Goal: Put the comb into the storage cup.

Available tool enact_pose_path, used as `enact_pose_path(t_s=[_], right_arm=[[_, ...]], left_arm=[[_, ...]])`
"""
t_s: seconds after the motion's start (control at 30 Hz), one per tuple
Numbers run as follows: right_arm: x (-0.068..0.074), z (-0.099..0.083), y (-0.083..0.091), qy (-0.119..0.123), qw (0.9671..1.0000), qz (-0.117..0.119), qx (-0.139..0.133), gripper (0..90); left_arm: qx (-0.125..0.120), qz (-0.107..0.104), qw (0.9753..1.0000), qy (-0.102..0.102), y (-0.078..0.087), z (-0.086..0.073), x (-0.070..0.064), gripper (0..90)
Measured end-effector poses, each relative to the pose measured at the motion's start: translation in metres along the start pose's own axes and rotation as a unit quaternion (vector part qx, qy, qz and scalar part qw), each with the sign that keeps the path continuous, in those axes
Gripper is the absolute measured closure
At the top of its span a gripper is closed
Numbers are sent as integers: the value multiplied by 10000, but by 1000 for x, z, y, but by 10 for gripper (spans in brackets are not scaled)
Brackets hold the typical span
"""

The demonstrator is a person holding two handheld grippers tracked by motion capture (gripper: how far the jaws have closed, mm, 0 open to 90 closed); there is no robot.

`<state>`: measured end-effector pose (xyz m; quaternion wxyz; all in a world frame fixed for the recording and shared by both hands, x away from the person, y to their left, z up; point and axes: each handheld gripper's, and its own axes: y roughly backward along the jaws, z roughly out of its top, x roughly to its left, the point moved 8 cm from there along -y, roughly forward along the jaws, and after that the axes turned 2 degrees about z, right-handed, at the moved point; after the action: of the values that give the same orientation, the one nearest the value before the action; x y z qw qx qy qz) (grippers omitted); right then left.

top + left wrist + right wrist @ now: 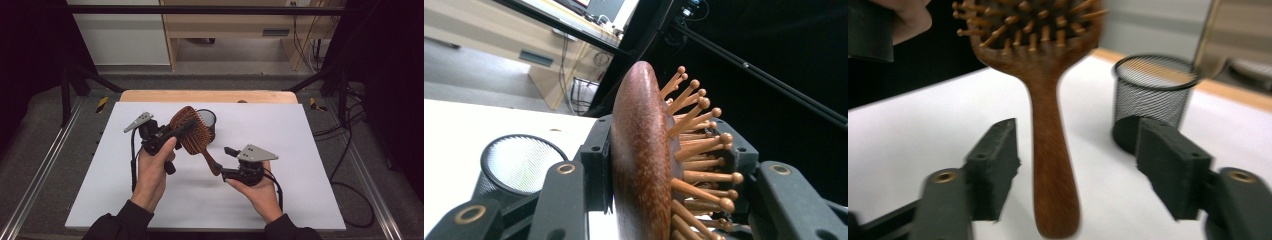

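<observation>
Left gripper (181,129) clamped the reddish-brown wooden paddle hairbrush (191,131), pins pale; right gripper (226,161) gaped around its handle at 5 o'clock.

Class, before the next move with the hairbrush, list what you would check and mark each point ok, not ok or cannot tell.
1. Left gripper shut on the hairbrush head: ok.
2. Right gripper open, a jaw on each side of the handle: ok.
3. Right jaws clear of the handle: ok.
4. Mesh cup upright on the table: ok.
5. Cup empty: cannot tell.
</observation>
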<state>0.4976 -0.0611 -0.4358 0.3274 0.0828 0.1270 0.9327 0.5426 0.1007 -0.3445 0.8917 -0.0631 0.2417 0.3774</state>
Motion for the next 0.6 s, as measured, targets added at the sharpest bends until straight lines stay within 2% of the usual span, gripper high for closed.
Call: enact_pose_path(t_s=[0.1, 0.17, 0.27, 0.4, 0.6], right_arm=[[-11, 0, 12, -2, 9996, -163, -240, 287], [-22, -3, 18, 194, 9978, -516, -373, 267], [-33, -9, 27, 106, 9980, -588, -187, 182], [-43, -13, 45, -27, 9981, -560, -240, 79], [-60, -27, 76, 8, 9958, -893, -213, 57]], left_arm=[[-69, 35, 10000, -62, -1, 9, 0, 517], [-79, 65, 9999, -122, -2, 14, 0, 517], [-125, 90, 9997, -184, -3, 21, 1, 516], [-204, 120, 9994, -253, -8, 33, -1, 516], [-230, 189, 9987, -407, -14, 48, -2, 516]])
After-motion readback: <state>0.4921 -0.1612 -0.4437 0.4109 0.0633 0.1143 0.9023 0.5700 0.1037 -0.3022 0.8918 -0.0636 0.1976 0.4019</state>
